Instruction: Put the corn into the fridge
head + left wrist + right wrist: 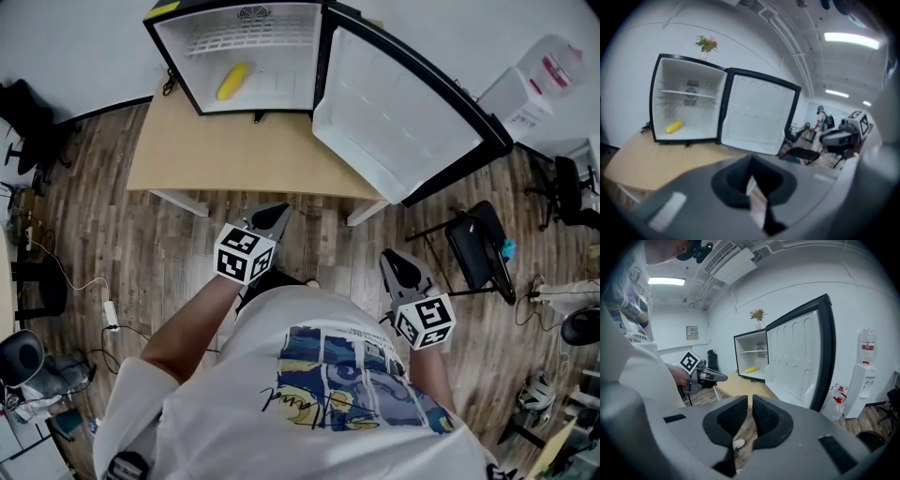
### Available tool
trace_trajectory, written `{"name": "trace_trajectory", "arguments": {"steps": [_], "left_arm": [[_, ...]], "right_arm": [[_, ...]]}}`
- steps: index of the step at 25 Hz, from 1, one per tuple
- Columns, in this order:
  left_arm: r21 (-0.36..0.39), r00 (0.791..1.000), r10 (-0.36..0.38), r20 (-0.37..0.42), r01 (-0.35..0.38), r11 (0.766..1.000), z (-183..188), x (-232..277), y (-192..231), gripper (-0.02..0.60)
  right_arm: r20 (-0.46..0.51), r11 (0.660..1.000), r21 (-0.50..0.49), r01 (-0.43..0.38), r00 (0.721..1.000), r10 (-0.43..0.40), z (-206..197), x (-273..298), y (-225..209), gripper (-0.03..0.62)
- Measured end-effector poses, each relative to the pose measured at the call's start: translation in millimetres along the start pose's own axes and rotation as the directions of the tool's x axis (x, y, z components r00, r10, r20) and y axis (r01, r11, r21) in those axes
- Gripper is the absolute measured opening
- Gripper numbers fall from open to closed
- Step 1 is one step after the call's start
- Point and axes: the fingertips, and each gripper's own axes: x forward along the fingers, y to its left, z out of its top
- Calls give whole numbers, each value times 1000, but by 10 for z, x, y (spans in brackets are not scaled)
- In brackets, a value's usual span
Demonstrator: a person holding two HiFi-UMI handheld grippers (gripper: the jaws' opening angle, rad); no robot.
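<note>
The yellow corn (232, 81) lies on the floor of the small open fridge (281, 37), at its left side; it also shows in the left gripper view (674, 126) and, small, in the right gripper view (750, 370). The fridge door (394, 122) swings wide open to the right. My left gripper (279, 214) hangs over the floor in front of the table, shut and empty (751, 173). My right gripper (389, 258) is held close to my body, its pads nearly together with nothing between them (750, 411). Both are well short of the fridge.
The fridge stands on a light wooden table (234, 150) above a wood-plank floor. A black folding chair (478, 253) stands right of the table, below the open door. A water dispenser (534, 84) is at far right. Cables and office chairs line the left side.
</note>
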Motion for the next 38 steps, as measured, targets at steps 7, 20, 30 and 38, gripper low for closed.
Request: {"name": "trace_trajectory", "arguments": {"steps": [7, 20, 30, 38], "left_arm": [[7, 1000, 5, 2, -5, 1000, 3, -50, -18, 9], [14, 1000, 24, -19, -24, 1000, -126, -104, 9, 9], [7, 999, 26, -41, -25, 1000, -215, -54, 46, 9], [-4, 998, 41, -50, -41, 999, -215, -42, 160, 9]], "right_arm": [[6, 1000, -8, -13, 1000, 13, 21, 31, 49, 31], [11, 1000, -14, -23, 1000, 23, 0, 38, 109, 29], [-5, 1000, -19, -24, 1000, 24, -41, 66, 105, 26], [-15, 999, -29, -43, 999, 43, 12, 181, 101, 25]]}}
